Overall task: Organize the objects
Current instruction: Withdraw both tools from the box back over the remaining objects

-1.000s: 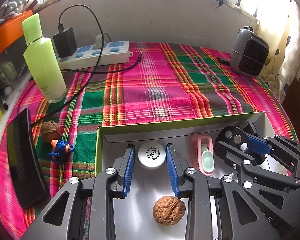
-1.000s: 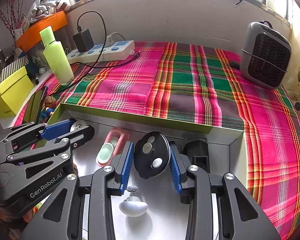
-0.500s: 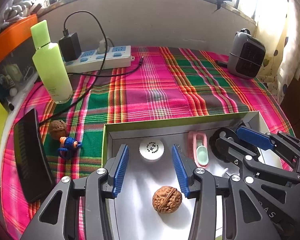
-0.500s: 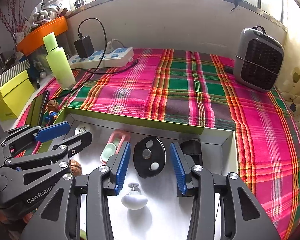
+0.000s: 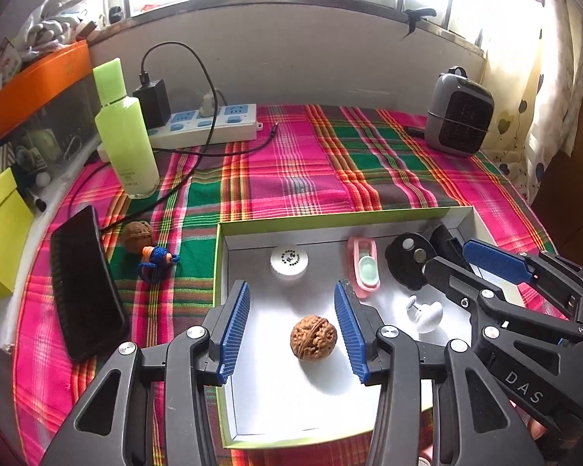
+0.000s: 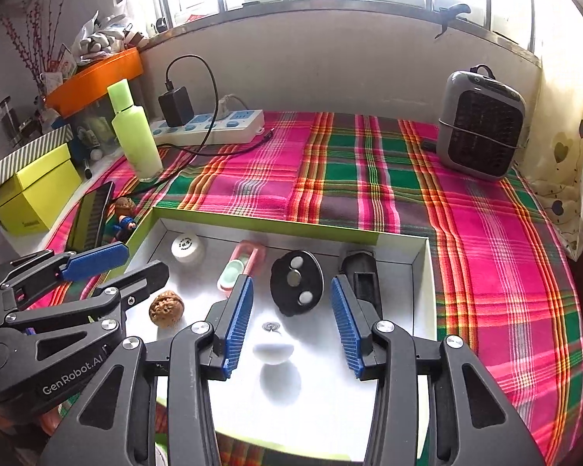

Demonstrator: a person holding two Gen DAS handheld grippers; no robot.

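Only from the right gripper [image 6: 291, 318], fingers spread empty, is the black block [image 6: 363, 275] seen against the tray's wall [image 6: 427, 272].

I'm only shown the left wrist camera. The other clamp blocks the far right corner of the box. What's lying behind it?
Observer: A black rectangular block lies in the box near that corner, to the right of the black disc.
Operator: Is that clamp holding anything?
Observer: No. The right gripper is open and its jaws have just been opening. The disc and a white knob lie on the box floor in line with the gap, and neither is gripped.
Operator: I count two silver spots on the disc.
Observer: The right wrist view shows three round silver pieces on it.
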